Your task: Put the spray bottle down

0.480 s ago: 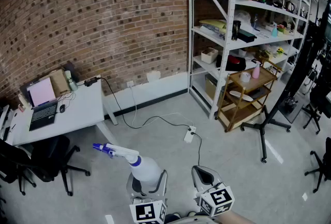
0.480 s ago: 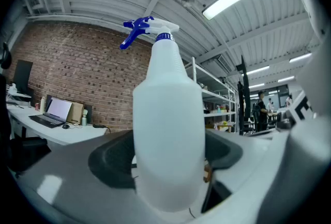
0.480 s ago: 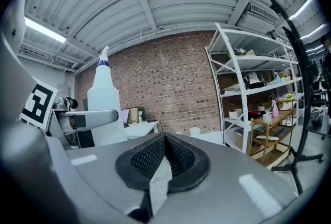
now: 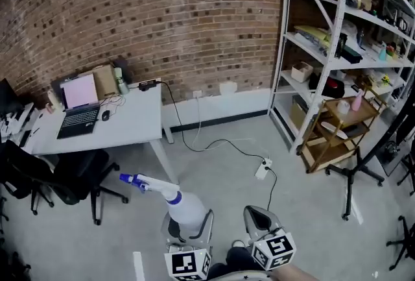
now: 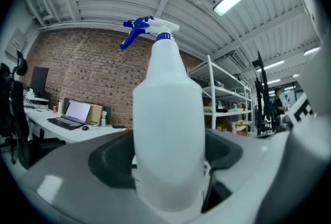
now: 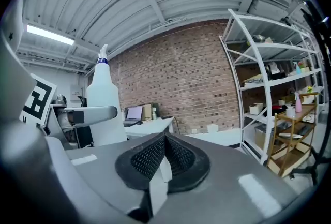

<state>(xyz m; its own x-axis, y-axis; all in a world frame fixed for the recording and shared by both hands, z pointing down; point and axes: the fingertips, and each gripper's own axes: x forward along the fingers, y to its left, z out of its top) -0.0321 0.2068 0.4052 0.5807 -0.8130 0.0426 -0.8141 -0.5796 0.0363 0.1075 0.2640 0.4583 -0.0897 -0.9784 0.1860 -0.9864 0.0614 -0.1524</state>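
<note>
A white spray bottle [image 4: 184,209] with a blue trigger head stands upright between the jaws of my left gripper [image 4: 189,229], which is shut on its body. In the left gripper view the spray bottle [image 5: 168,114] fills the middle, its blue nozzle [image 5: 135,31] pointing left. My right gripper [image 4: 258,220] hangs beside it to the right, shut with nothing held; its pads [image 6: 164,158] meet in the right gripper view, where the spray bottle [image 6: 105,109] shows at left. Both are held above the grey floor.
A white desk [image 4: 110,124] with a laptop [image 4: 80,116] stands at left, a black office chair [image 4: 71,179] in front of it. Metal shelving [image 4: 337,33] and a wooden cart [image 4: 338,134] stand at right. A cable and power strip [image 4: 262,169] lie on the floor.
The head view has swung left: desk, chair and shelving have shifted right in the picture. The bottle stays gripped in the left gripper, and both grippers keep their places low in the frame.
</note>
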